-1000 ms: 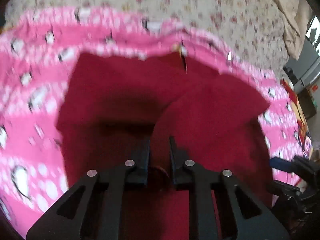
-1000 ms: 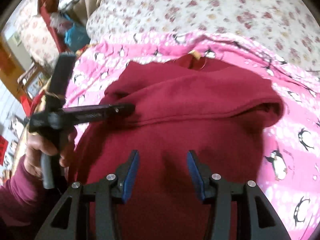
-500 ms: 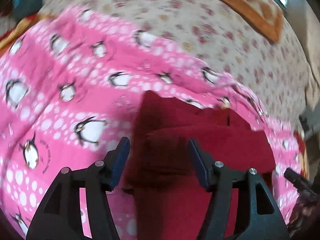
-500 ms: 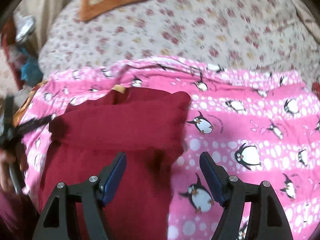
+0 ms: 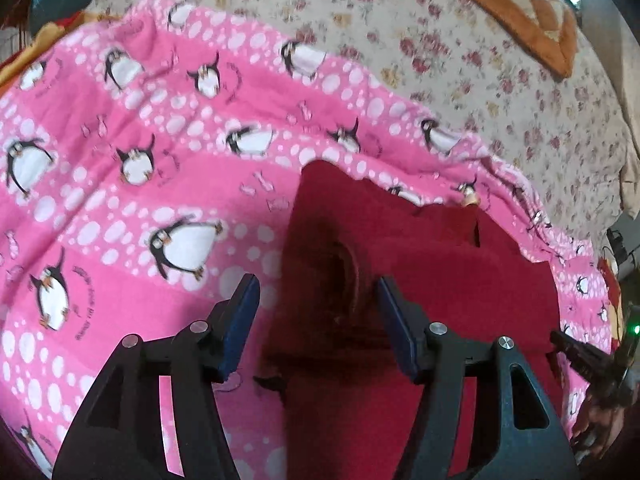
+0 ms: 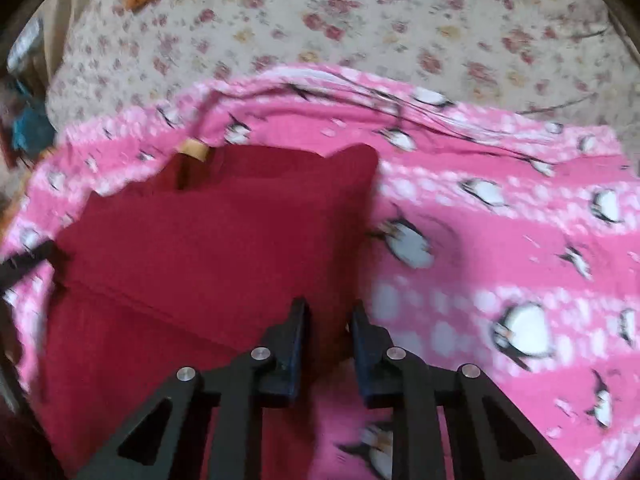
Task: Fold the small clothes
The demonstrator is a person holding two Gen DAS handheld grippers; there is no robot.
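Red garment (image 6: 208,248) lower part cut off; right view blurred.

— What shifted? The left gripper (image 5: 316,320), pinched on the maroon garment (image 5: 420,280) a second ago, now gapes at its left edge.

— And the right gripper (image 6: 328,336)? Closing on the right edge.

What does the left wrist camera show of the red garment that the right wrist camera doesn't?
Only the left wrist view shows the left gripper, jaws wide, straddling the garment's left edge fold. Only the right wrist view shows the right gripper closing, with the garment's right edge between its jaws. Both show the red garment lying on the pink penguin blanket, with the floral bedspread beyond.
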